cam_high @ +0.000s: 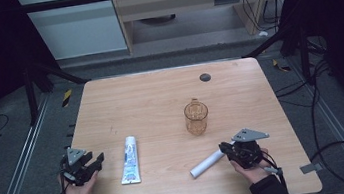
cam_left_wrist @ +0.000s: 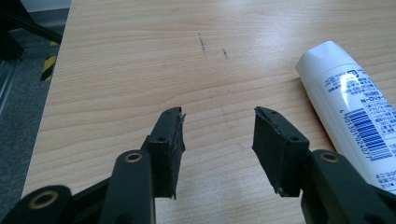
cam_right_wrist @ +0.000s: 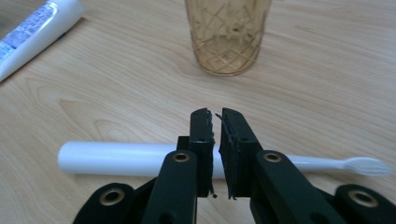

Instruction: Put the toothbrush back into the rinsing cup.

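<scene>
High view: the toothbrush (cam_high: 209, 163) lies on the worktop (cam_high: 160, 98) below the amber cup (cam_high: 196, 117), handle end pointing lower left; left tool (cam_left_wrist: 218, 122) stands open and empty beside the tube (cam_left_wrist: 350, 107); right tool (cam_right_wrist: 217, 115) is nearly closed across the toothbrush (cam_right_wrist: 140, 158), brush head right.

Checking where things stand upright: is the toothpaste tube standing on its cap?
No, the toothpaste tube lies flat on the table, left of the cup.
</scene>
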`<state>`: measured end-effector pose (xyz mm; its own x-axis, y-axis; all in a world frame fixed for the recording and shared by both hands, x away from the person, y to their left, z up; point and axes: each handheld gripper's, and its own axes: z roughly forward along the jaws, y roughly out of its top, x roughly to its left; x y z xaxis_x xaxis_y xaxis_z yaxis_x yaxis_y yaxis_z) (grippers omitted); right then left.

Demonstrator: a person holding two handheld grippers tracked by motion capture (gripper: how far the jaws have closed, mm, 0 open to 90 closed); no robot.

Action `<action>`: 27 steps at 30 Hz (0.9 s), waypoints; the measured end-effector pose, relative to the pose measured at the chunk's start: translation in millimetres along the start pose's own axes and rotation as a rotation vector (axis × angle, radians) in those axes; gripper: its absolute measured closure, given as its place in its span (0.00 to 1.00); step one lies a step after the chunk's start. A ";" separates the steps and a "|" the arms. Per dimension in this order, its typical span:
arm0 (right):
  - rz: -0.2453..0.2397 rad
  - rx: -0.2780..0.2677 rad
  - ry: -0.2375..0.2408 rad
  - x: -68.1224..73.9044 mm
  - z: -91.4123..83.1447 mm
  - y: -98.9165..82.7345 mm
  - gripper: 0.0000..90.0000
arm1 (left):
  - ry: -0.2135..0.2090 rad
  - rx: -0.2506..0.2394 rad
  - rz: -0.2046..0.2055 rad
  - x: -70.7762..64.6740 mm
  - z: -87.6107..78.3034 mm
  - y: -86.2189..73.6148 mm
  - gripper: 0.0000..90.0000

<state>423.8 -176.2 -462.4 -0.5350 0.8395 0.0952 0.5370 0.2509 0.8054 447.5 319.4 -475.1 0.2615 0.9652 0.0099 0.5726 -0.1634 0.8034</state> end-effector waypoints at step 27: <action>-0.065 0.092 0.157 52.1 42.5 2.3 1.00 | -0.016 0.012 0.008 -1.2 2.4 0.1 0.58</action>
<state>425.0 -111.4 -480.4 -0.6615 0.7366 0.1408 0.5516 0.3506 0.7568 449.2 317.7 -476.4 0.2782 0.9605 0.0068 0.5797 -0.1735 0.7961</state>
